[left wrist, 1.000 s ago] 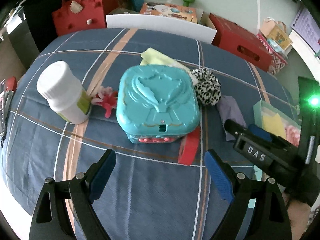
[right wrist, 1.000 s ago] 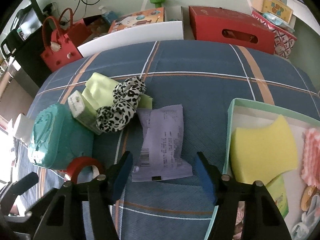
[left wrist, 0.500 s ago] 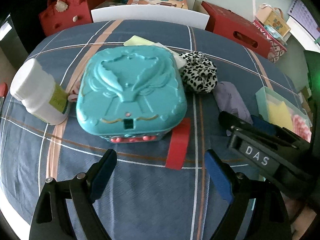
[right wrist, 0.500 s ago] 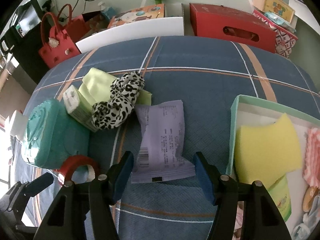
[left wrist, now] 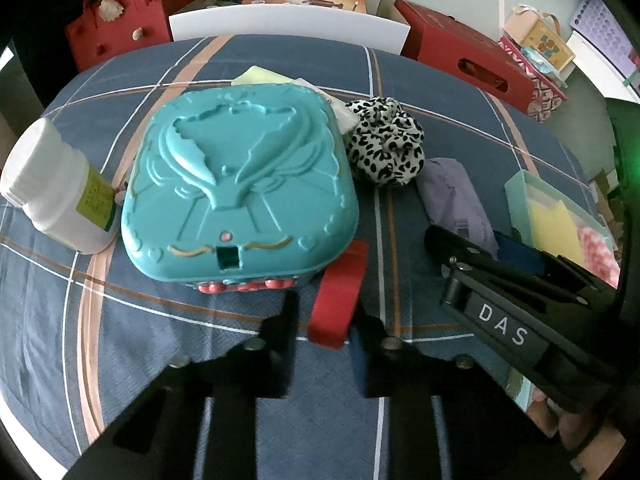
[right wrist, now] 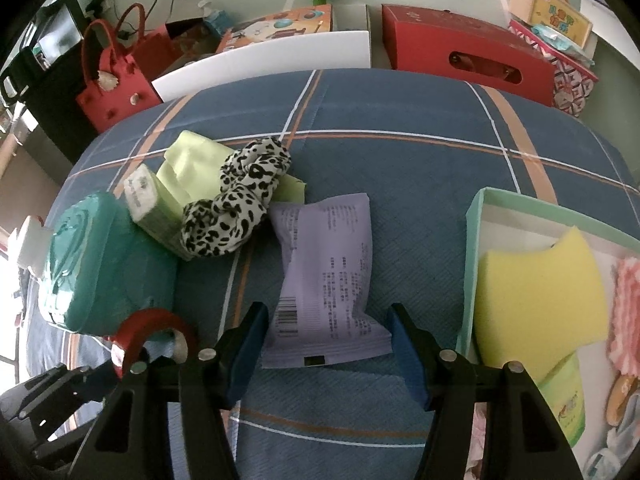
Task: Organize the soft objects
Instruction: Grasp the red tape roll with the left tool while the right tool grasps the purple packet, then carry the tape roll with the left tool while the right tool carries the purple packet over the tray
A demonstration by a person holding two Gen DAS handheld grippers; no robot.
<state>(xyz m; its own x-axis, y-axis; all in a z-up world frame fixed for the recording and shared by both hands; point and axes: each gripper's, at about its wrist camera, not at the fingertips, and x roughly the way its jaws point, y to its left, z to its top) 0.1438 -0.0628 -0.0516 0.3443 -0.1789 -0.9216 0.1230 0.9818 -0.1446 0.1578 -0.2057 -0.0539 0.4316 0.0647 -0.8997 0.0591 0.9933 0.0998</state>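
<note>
My left gripper (left wrist: 326, 330) has its fingers closed in on a red tape roll (left wrist: 340, 292) that stands on edge in front of a teal plastic case (left wrist: 236, 184). The roll also shows in the right wrist view (right wrist: 152, 332). My right gripper (right wrist: 326, 340) is open, with its fingers on either side of a lavender packet (right wrist: 324, 280) on the blue plaid cloth. A leopard-print scrunchie (right wrist: 236, 200), a yellow-green cloth (right wrist: 188, 164) and a tissue pack (right wrist: 152, 208) lie beyond. A mint tray (right wrist: 476, 240) at the right holds a yellow sponge (right wrist: 536, 296) and a pink cloth (right wrist: 628, 308).
A white bottle (left wrist: 56, 188) stands left of the teal case. Red bags (right wrist: 116, 84), a red box (right wrist: 464, 60) and a white board (right wrist: 264, 64) line the far edge of the table.
My left gripper has closed its fingers from wide open onto the red tape roll. The right gripper has barely moved and stays open over the packet.
</note>
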